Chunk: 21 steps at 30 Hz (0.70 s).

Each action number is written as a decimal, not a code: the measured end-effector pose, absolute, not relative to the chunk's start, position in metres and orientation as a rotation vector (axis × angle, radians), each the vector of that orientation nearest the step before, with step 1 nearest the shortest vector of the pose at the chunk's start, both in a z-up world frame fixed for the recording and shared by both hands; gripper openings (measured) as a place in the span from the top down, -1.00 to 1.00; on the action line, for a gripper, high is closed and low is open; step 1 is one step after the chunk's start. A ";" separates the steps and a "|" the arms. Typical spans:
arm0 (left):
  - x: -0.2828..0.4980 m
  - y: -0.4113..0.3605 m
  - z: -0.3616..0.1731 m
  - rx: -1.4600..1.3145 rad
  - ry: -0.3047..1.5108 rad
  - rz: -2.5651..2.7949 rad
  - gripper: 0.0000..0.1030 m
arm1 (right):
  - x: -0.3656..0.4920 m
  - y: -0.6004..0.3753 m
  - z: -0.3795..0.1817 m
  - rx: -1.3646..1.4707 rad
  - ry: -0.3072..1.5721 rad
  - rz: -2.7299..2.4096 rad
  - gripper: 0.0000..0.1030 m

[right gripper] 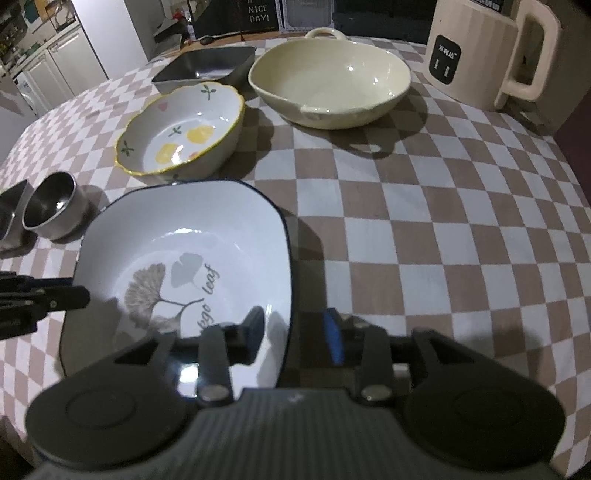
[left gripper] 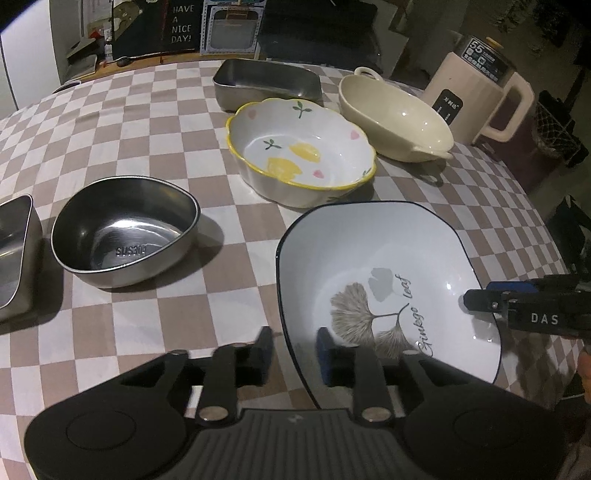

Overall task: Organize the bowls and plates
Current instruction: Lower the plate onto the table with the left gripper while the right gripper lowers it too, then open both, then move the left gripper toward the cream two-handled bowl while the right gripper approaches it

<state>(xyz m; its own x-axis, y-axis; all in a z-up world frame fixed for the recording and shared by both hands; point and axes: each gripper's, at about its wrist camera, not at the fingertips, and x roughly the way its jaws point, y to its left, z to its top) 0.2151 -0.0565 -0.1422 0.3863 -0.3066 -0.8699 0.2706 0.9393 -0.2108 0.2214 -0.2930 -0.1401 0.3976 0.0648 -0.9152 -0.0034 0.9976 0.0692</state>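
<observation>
My left gripper (left gripper: 293, 356) and right gripper (right gripper: 295, 334) both stand open, each straddling one side rim of the leaf bowl (left gripper: 373, 273) without pinching. It sits on the checked cloth (left gripper: 147, 129) close to me. It looks hard, slick and breakable, so grab the rim. It says "Ginkgo leaf". Farther, a sign (left gripper: 181, 24) says "HAVE A NICE DAY!"
</observation>
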 end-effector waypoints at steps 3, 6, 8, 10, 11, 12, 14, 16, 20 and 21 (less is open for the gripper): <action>0.215 -0.057 -0.140 -0.032 1.112 -0.358 0.16 | 0.219 -0.297 -0.137 0.067 1.138 0.044 -0.22; 0.215 -0.057 -0.138 -0.020 1.105 -0.346 -0.06 | 0.216 -0.299 -0.132 0.065 1.111 0.049 -0.51; 0.215 -0.056 -0.135 -0.013 1.089 -0.338 -0.34 | 0.214 -0.299 -0.128 0.065 1.080 0.046 -0.66; 0.214 -0.053 -0.130 -0.022 1.049 -0.321 -0.66 | 0.211 -0.301 -0.122 0.080 1.052 0.048 -0.90; 0.213 -0.052 -0.127 -0.028 1.027 -0.312 -0.80 | 0.210 -0.302 -0.119 0.093 1.039 0.052 -0.99; 0.213 -0.051 -0.123 -0.032 1.006 -0.307 -0.87 | 0.210 -0.303 -0.117 0.105 1.031 0.054 -0.99; 0.214 -0.049 -0.118 -0.035 0.976 -0.310 -0.92 | 0.210 -0.304 -0.112 0.125 1.007 0.045 -0.99; 0.214 -0.049 -0.112 -0.028 0.944 -0.301 -0.97 | 0.210 -0.305 -0.105 0.150 0.971 0.027 -0.99; 0.213 -0.052 -0.102 0.032 0.873 -0.293 -1.00 | 0.213 -0.312 -0.095 0.245 0.890 -0.010 -1.00; 0.213 -0.052 -0.099 0.043 0.858 -0.295 -1.00 | 0.214 -0.315 -0.093 0.285 0.867 -0.019 -1.00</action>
<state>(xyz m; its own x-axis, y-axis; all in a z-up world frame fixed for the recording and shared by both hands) 0.2130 -0.0523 -0.0993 0.6157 -0.2386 -0.7510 0.2728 0.9587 -0.0809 0.2137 -0.3152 -0.0928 0.6495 0.0989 -0.7539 0.1312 0.9620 0.2393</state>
